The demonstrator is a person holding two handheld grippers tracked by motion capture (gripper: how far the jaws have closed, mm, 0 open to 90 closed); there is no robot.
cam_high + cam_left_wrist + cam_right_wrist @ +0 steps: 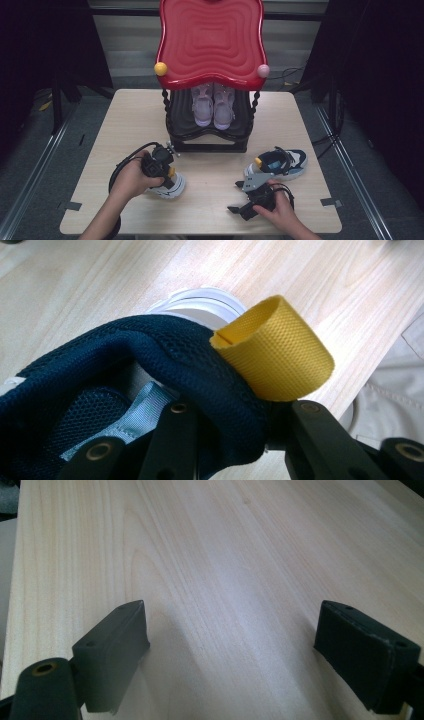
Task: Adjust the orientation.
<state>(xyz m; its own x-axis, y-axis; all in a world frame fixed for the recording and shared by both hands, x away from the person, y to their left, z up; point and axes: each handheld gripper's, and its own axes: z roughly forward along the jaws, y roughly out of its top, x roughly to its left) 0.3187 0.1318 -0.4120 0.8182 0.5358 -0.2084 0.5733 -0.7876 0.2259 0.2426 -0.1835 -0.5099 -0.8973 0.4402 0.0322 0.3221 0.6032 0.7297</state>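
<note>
Left tongs on the shoe heel

My left gripper (227, 440) clamps the navy shoe's (169, 186) collar beside its yellow loop (275, 347), near the table's (210, 200) front-left; my right gripper (240, 650) rests open, empty. I'd lift slowly, keeping the sole level toward the rack (210, 127).

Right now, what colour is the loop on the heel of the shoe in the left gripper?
Yellow; the heel loop shows best in the left gripper view.

Black hand-held gripper (161, 161) with looping black cable, brass-ringed screw holes; the other (239, 198) topped by grey three-cornered plate.
</note>
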